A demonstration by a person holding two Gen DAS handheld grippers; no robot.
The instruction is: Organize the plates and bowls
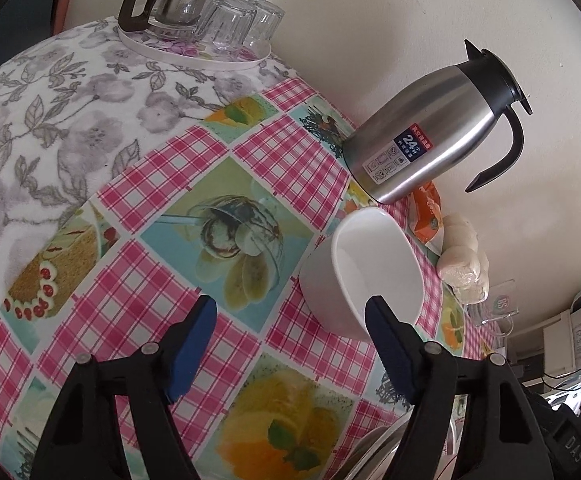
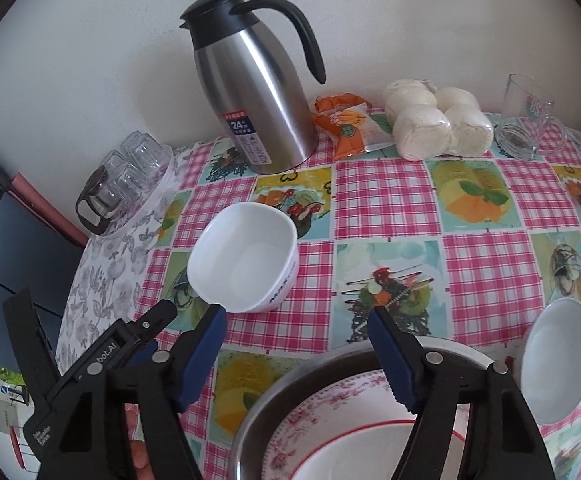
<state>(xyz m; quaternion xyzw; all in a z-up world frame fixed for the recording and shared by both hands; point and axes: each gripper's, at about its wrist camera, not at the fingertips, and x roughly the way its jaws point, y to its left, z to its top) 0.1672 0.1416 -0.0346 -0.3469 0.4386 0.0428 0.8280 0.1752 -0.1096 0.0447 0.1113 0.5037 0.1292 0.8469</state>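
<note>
A white squarish bowl [image 1: 374,268] [image 2: 246,256] stands on the checked tablecloth [image 2: 386,208]. My left gripper [image 1: 290,312] is open; its right finger reaches over the bowl's near rim, the left finger stands outside it. It shows in the right wrist view [image 2: 162,316] at the bowl's near-left rim. My right gripper [image 2: 296,320] is open and empty above a steel basin [image 2: 258,412] holding a pink floral plate [image 2: 330,404] and a red-rimmed plate [image 2: 354,452]. A second white bowl [image 2: 558,360] sits at the right.
A steel thermos jug [image 2: 254,96] stands at the back by the wall. Beside it lie an orange packet [image 2: 346,124], wrapped buns [image 2: 434,124] and a glass mug [image 2: 526,120]. A tray [image 1: 194,54] with a glass pot and tumblers sits far left.
</note>
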